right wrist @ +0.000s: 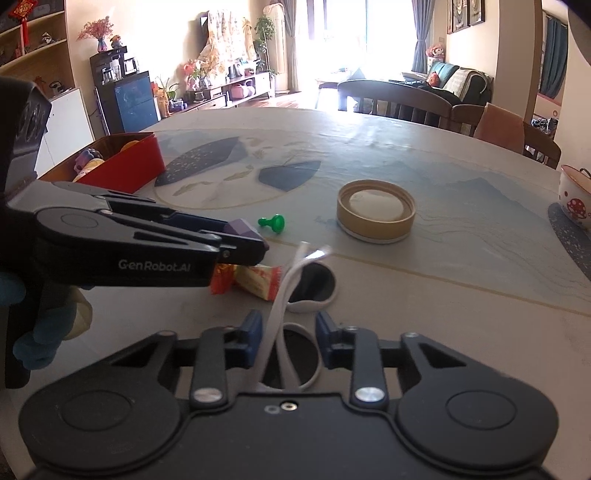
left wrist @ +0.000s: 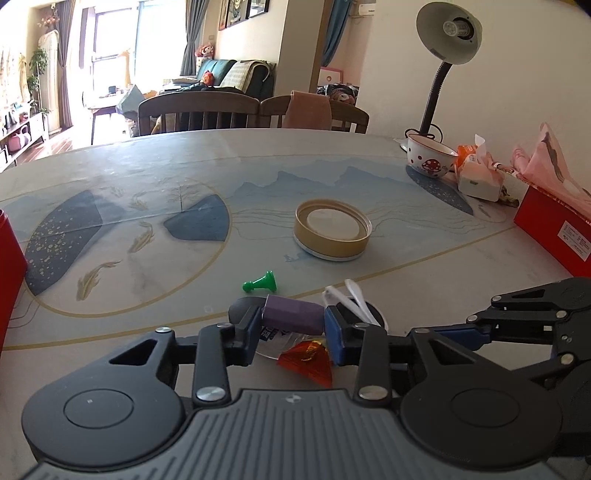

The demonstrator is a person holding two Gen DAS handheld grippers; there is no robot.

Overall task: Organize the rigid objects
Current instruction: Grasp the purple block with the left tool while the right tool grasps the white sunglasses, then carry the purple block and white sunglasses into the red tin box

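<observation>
My left gripper [left wrist: 293,325] is shut on a purple block [left wrist: 293,315] and holds it just above the table; the block also shows in the right wrist view [right wrist: 242,227]. A green pawn [left wrist: 260,282] lies on its side just beyond it. A round tan lid [left wrist: 332,230] sits farther out. My right gripper [right wrist: 284,332] is open, with the arms of white glasses [right wrist: 291,291] standing between its fingers. A red candy wrapper [left wrist: 306,360] lies under my left gripper. A red box [right wrist: 118,162] with toys stands at far left in the right wrist view.
A mushroom-print bowl [left wrist: 430,157], a desk lamp [left wrist: 448,35], tissue packs [left wrist: 480,177] and a red carton [left wrist: 554,225] stand at the table's right side. Wooden chairs [left wrist: 199,114] line the far edge. A yellow-red wrapper [right wrist: 258,282] lies beside the glasses.
</observation>
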